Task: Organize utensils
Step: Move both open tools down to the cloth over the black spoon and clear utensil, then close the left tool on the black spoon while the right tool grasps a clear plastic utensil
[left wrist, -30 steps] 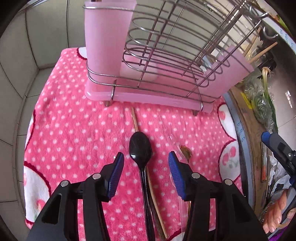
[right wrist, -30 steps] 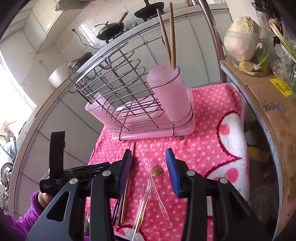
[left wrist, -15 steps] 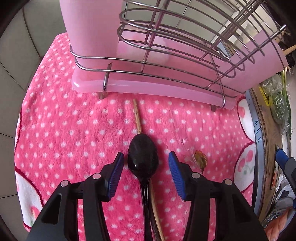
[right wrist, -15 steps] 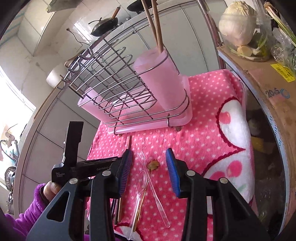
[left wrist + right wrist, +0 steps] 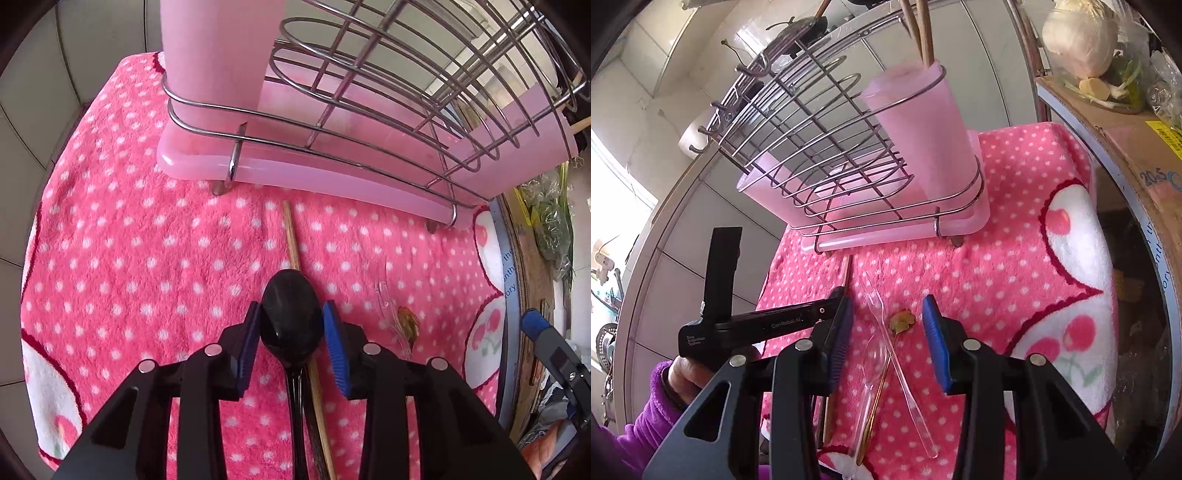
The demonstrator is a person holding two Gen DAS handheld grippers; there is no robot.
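Observation:
A black spoon [image 5: 290, 317] lies on the pink dotted towel [image 5: 129, 258], over a wooden chopstick [image 5: 291, 236]. My left gripper [image 5: 291, 326] is closing around the spoon's bowl, and both blue pads sit against its sides. A clear fork [image 5: 875, 302], a clear spoon [image 5: 875, 358] and a thin gold utensil with a leaf end [image 5: 903, 319] lie crossed on the towel. My right gripper [image 5: 886, 314] hovers open above them, touching none. Behind stands the wire rack [image 5: 812, 129] with its pink cup [image 5: 919, 129], which holds two chopsticks [image 5: 919, 29].
The rack sits on a pink drip tray [image 5: 295, 177] close beyond the spoon. A cardboard box [image 5: 1126, 129] with a bagged cabbage [image 5: 1078, 37] borders the towel on the right. Tiled wall lies to the left. A hand in a purple sleeve [image 5: 646, 406] holds the left gripper.
The left gripper has dropped lower and forward over the black spoon and narrowed its jaws onto the bowl. The right gripper has sunk closer to the clear utensils, jaws unchanged.

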